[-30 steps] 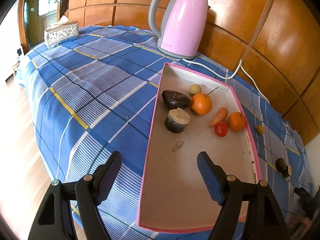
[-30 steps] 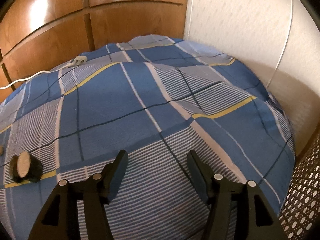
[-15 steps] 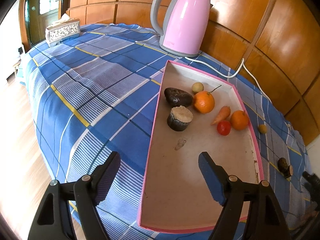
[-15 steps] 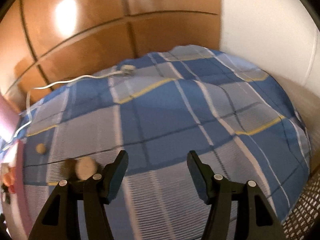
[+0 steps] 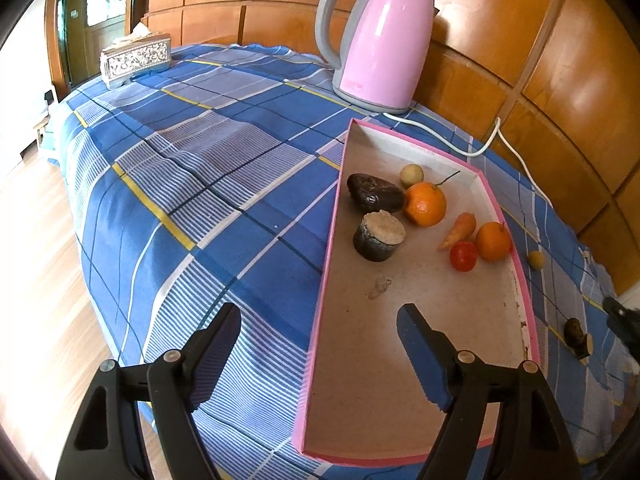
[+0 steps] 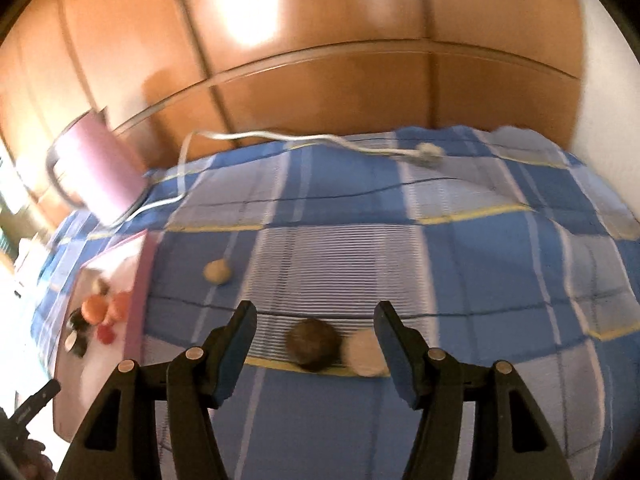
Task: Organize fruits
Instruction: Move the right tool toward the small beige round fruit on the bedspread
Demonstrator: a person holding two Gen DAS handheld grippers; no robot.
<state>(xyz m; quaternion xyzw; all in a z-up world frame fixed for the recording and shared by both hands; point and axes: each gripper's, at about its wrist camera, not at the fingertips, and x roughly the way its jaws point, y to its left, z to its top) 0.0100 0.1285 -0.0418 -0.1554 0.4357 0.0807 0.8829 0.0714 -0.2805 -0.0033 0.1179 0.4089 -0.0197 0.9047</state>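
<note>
Swung left over blue plaid bedspread [image 6: 460, 264]; right gripper [image 6: 316, 340] fingers apart, framing halved dark-brown fruit [image 6: 316, 344]; left gripper [image 5: 320, 344] gaping, empty.

- No text, number or brand is showing clearly enough to read in either view.
- A small dark mark is sitting low on the pink kettle [image 5: 380, 44], near its grey base, but it is too small to make out.
- Faint pink lettering is running along the far rim of the pink tray [image 5: 424, 150], and it is staying illegible.
</note>
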